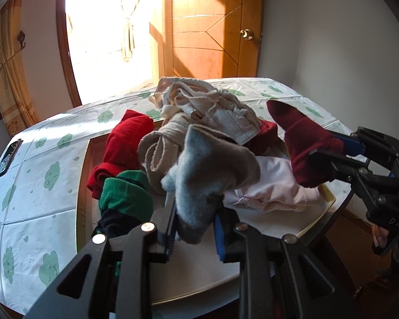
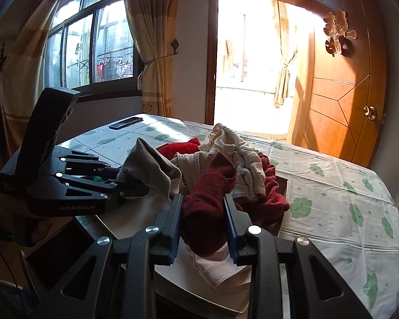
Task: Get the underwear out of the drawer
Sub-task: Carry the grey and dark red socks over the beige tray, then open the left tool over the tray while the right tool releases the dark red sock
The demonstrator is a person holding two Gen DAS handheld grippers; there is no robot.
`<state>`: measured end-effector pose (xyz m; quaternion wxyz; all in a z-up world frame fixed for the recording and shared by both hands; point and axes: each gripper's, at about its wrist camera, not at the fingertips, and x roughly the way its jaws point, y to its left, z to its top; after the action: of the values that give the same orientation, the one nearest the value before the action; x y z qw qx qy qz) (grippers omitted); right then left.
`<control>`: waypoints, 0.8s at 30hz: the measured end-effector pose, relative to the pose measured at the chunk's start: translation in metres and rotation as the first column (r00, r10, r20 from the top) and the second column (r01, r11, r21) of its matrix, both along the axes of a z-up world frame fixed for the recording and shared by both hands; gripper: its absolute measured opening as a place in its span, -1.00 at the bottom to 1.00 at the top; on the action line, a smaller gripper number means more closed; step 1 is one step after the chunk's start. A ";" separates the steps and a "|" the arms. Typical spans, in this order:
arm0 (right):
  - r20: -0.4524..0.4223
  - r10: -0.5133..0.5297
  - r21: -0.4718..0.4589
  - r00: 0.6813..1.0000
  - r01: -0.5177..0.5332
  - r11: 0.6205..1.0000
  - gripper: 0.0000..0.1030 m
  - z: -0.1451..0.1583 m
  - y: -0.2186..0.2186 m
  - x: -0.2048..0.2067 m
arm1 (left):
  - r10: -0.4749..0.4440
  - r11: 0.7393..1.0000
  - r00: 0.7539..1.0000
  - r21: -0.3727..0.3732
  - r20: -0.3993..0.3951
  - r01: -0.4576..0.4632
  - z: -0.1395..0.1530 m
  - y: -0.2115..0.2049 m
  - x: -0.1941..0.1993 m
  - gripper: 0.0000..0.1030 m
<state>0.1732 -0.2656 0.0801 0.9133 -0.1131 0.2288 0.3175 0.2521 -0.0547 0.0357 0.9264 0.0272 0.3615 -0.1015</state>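
A shallow white drawer sits on the table, heaped with clothes. My left gripper is shut on a grey fleecy garment, which is lifted over the near side of the heap. My right gripper is shut on a dark red knit garment, raised above pale pink underwear. In the left wrist view the right gripper comes in from the right with the dark red garment. Beige underwear tops the heap, with a red garment and a green one on the left.
The table carries a white cloth with green clouds. A dark phone lies near its far left edge. A wooden door and a bright doorway stand behind. The table edge drops off at the near right.
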 end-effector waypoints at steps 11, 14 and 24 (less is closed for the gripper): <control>-0.065 0.009 -0.055 0.998 -0.013 0.998 -0.39 -0.013 0.014 0.009 | -0.004 1.000 0.998 0.026 -0.056 0.005 -0.012 0.000 0.004 -0.58; -0.080 0.011 -0.064 0.997 -0.016 0.998 -0.39 -0.016 0.016 0.011 | -0.001 1.000 0.997 0.021 -0.078 0.003 -0.016 0.002 0.006 -0.58; -0.131 0.015 -0.095 0.991 -0.027 0.995 -0.38 -0.029 0.024 0.016 | 0.009 1.000 0.995 0.028 -0.100 -0.007 -0.028 0.009 0.006 -0.58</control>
<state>0.1888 -0.2412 0.0507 0.8864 -0.1387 0.3020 0.3223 0.2584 -0.0461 0.0075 0.9070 0.0333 0.4091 -0.0941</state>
